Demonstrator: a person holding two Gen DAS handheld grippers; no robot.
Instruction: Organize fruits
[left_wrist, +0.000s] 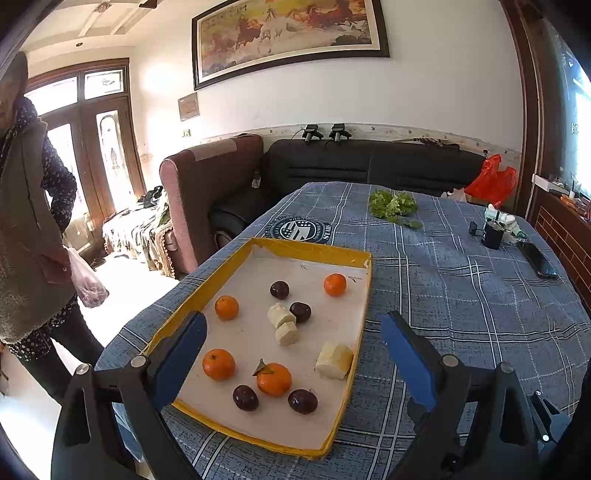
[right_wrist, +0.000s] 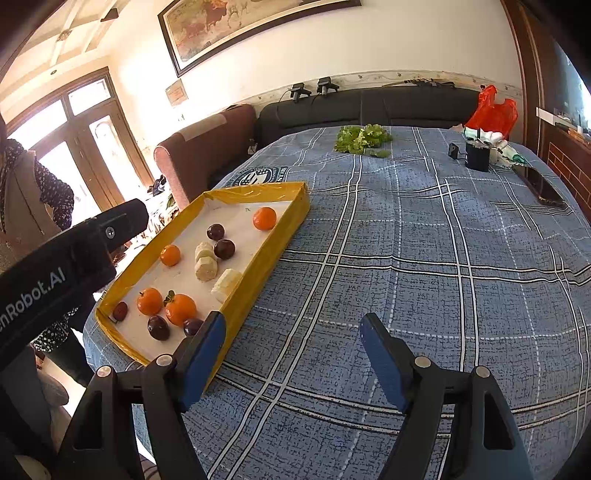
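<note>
Both claws stand wide open with nothing between their blue pads. Left claw (left_wrist: 291, 339) hangs over the near end of the yellow-rimmed tray (left_wrist: 314, 251), its left finger above the tray's left rim and its right finger over the cloth just beyond the right rim. Right claw (right_wrist: 291, 339) hovers to the right of the tray (right_wrist: 258, 192), over bare checked tablecloth (right_wrist: 424, 240) on the table; its left finger overlaps the tray's near right corner in that view.

All the fruit lies loose on the tray's white floor. Four oranges: one at the far right (left_wrist: 335, 284), one by the left rim (left_wrist: 226, 307), and two toward the near end, (left_wrist: 218, 364) and a leafed one (left_wrist: 273, 379). Dark plums sit around them: two mid-tray, (left_wrist: 279, 290) and (left_wrist: 300, 312), and two at the near edge, (left_wrist: 245, 397) and (left_wrist: 303, 401); the right wrist view shows a fifth in the near left corner (right_wrist: 120, 311). Three pale peeled chunks lie between: two touching at the centre (left_wrist: 281, 323), one against the right rim (left_wrist: 334, 360).

Beyond the tray, leafy greens (left_wrist: 393, 203) rest on the cloth, with a dark cup (left_wrist: 493, 236) and a phone (left_wrist: 537, 260) off to its far right. A person (left_wrist: 26, 206) stands left of the tray holding a plastic bag (left_wrist: 88, 280).
</note>
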